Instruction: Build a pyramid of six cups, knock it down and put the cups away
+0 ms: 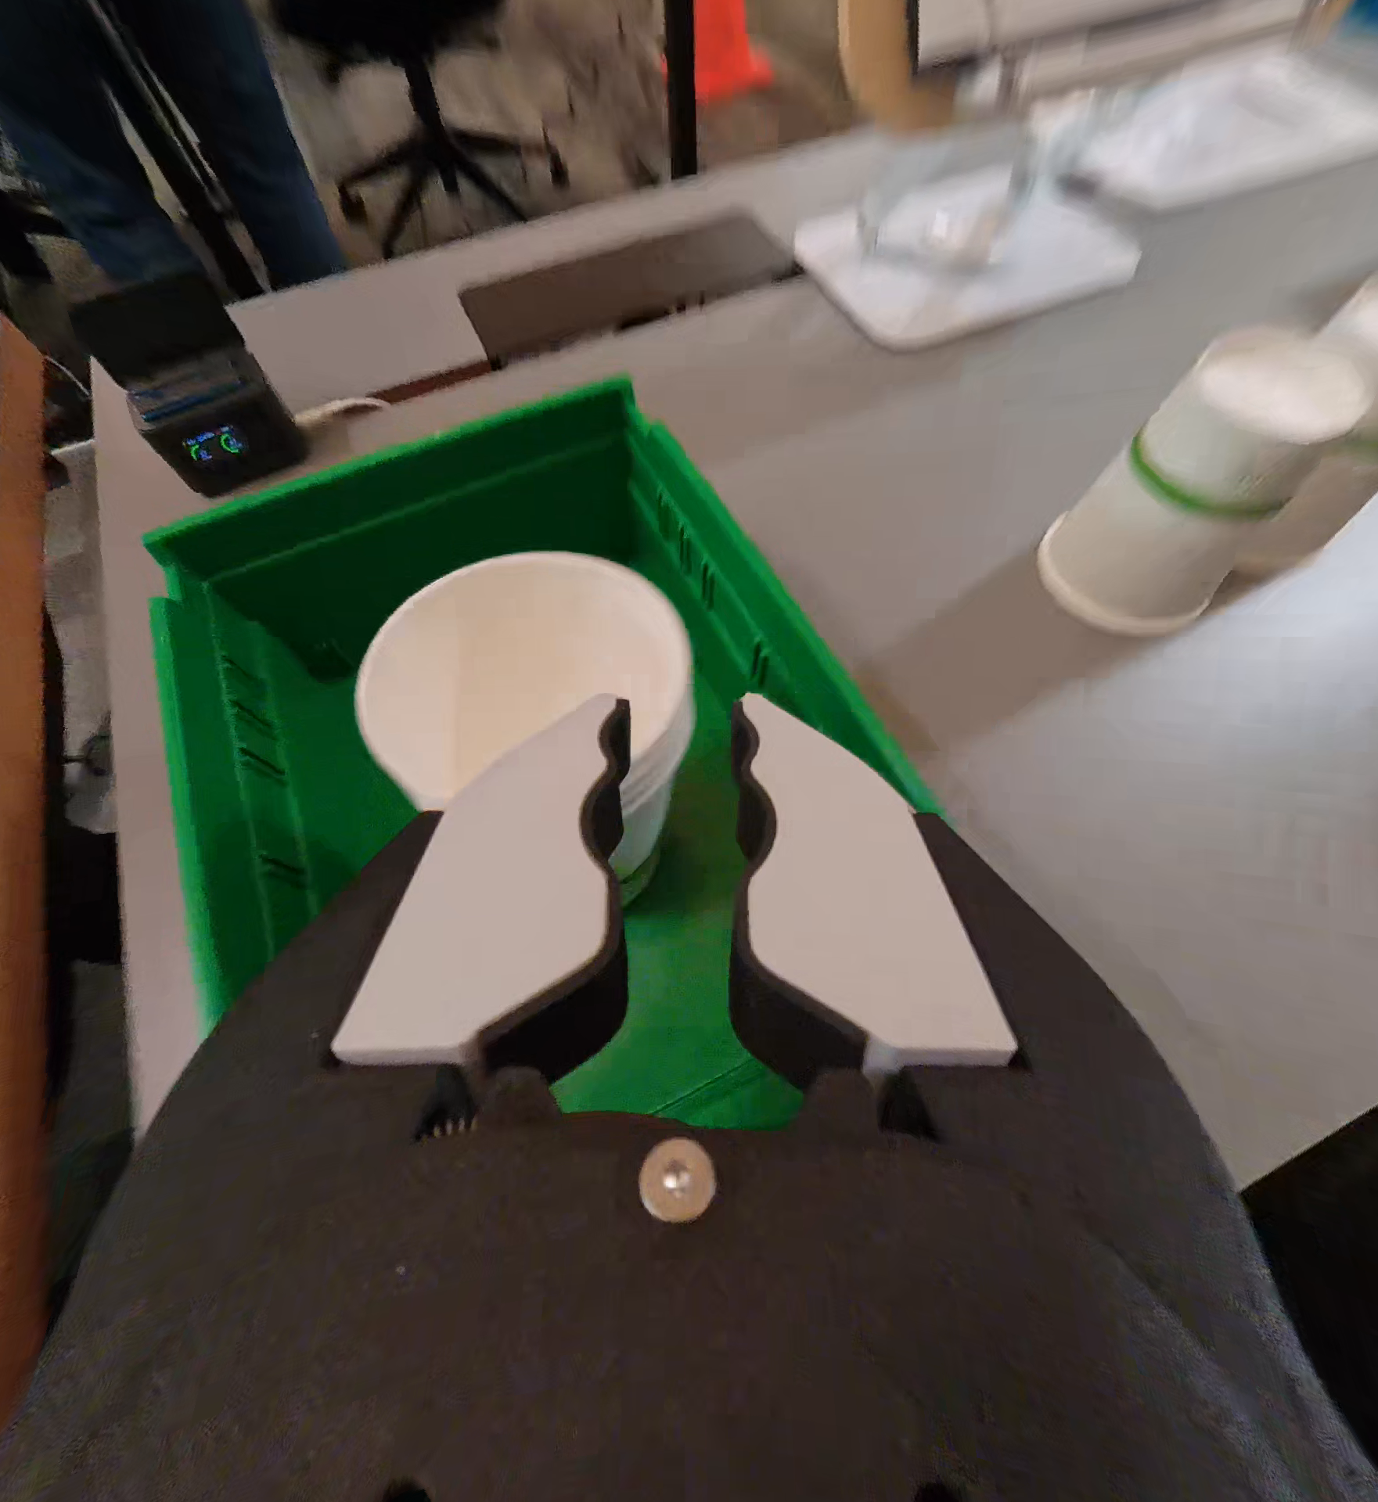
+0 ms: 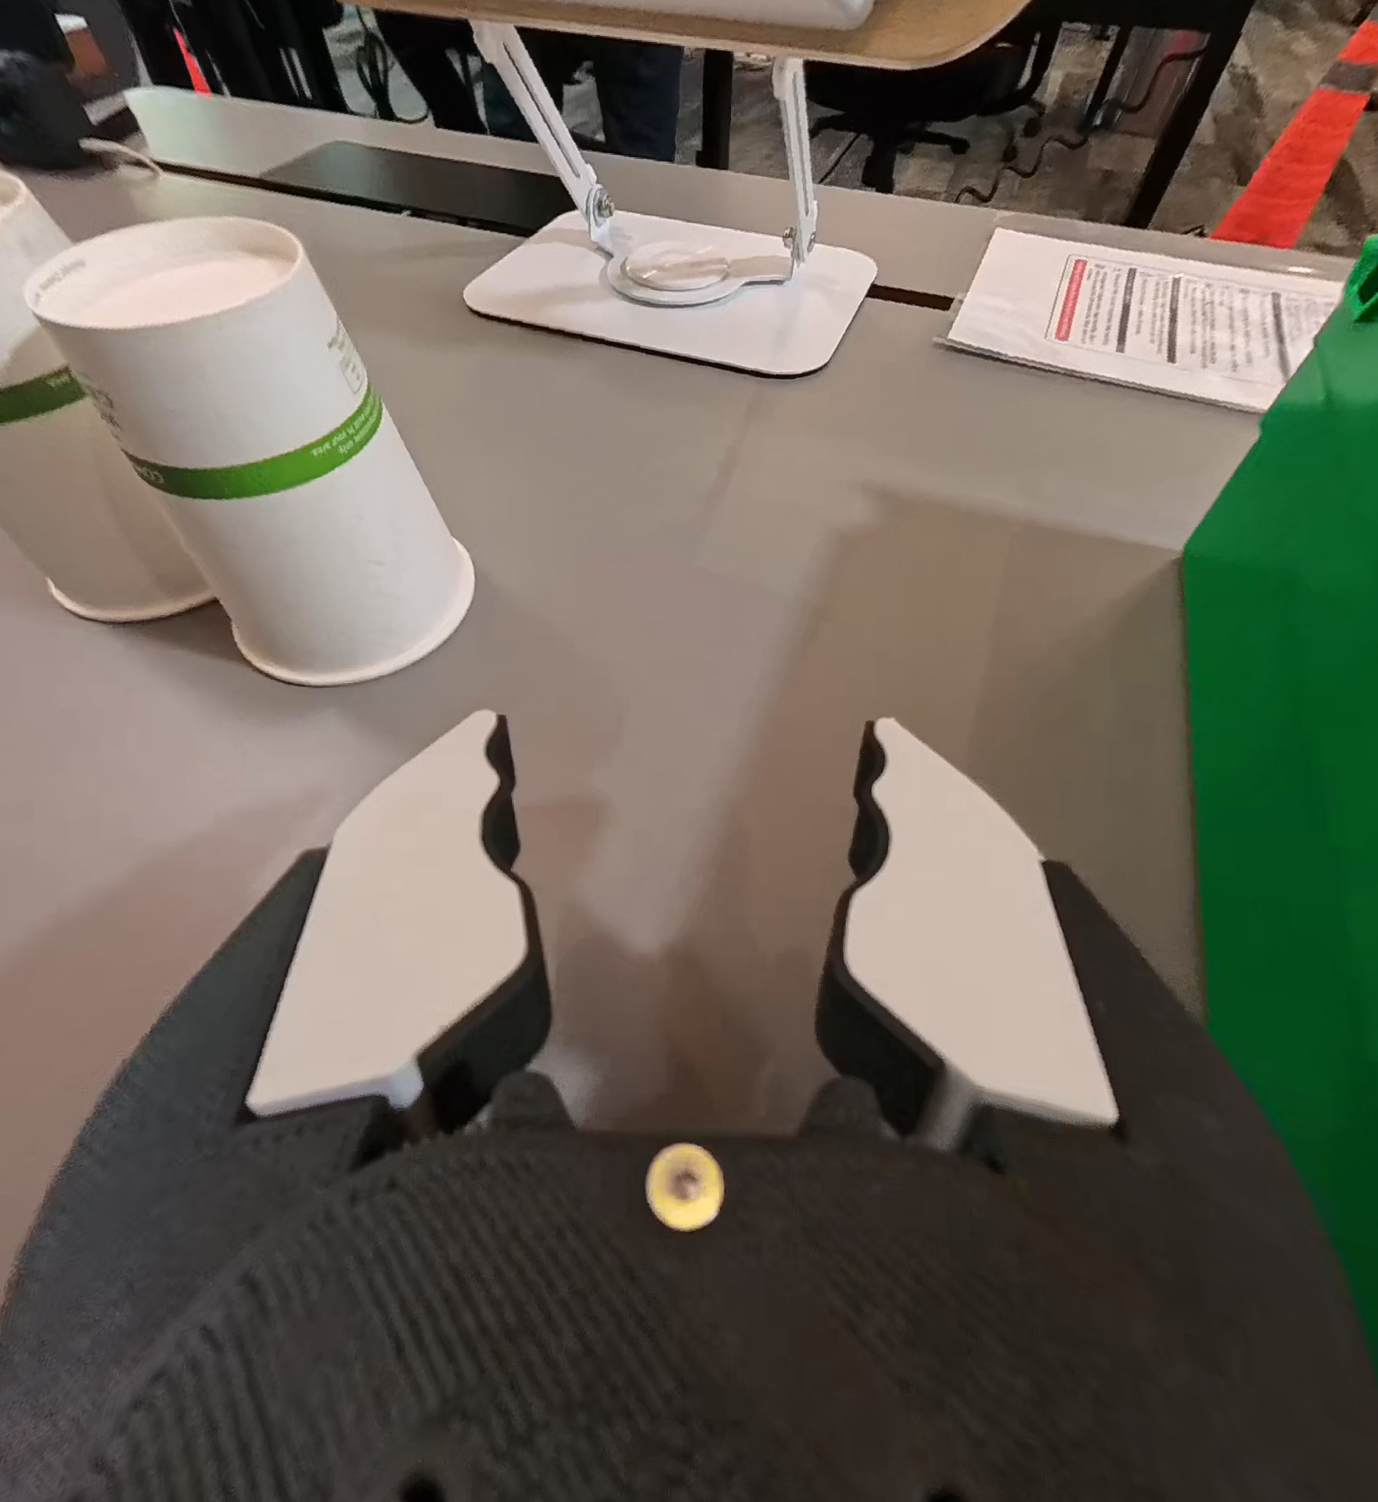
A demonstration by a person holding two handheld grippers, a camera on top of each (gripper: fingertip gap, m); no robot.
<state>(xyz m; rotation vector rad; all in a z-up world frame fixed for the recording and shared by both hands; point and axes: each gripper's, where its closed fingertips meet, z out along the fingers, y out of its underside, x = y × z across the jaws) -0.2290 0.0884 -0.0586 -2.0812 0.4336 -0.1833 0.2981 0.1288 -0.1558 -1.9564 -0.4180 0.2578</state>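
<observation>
In the left wrist view we saw our left gripper (image 1: 681, 707) parted, empty, above a green bin (image 1: 425, 520) holding white cups (image 1: 523, 691), while in the right wrist view our right gripper (image 2: 685, 723) gaped over bare table (image 2: 669, 504), upturned cups (image 2: 263, 455) far left.

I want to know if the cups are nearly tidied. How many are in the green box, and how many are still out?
Done: a white cup stack stands inside the green bin. In hand: nothing; the left gripper hangs open over the bin, and the right gripper is open above the table. Left: two upside-down cups outside.
</observation>
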